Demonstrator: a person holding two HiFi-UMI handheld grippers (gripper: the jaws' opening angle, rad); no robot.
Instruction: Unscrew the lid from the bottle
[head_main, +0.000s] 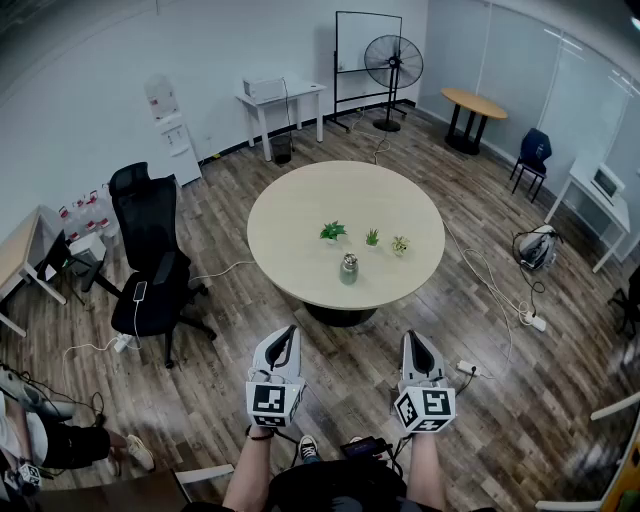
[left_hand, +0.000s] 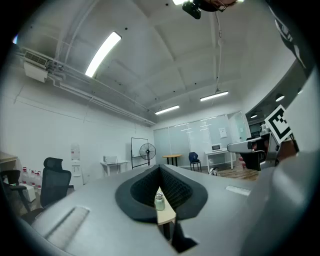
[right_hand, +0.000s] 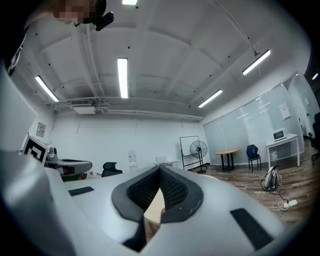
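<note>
Small greenish glass bottle (head_main: 348, 270), silver lid (head_main: 349, 258) on: upright, nr front edge of round beige table (head_main: 290, 250), just before 3 small potted plants (head_main: 372, 237). Left gripper (head_main: 291, 331) & right gripper (head_main: 409, 337): both clenched, empty, level, well short of table.

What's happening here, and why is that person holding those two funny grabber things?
A person stands back from the round table, holding the left gripper and the right gripper. Both are shut, empty and aimed toward the table. The bottle stands near the table's front edge, close to three small plants, with its lid on. Nothing touches it, so unscrewing hasn't started.
</note>
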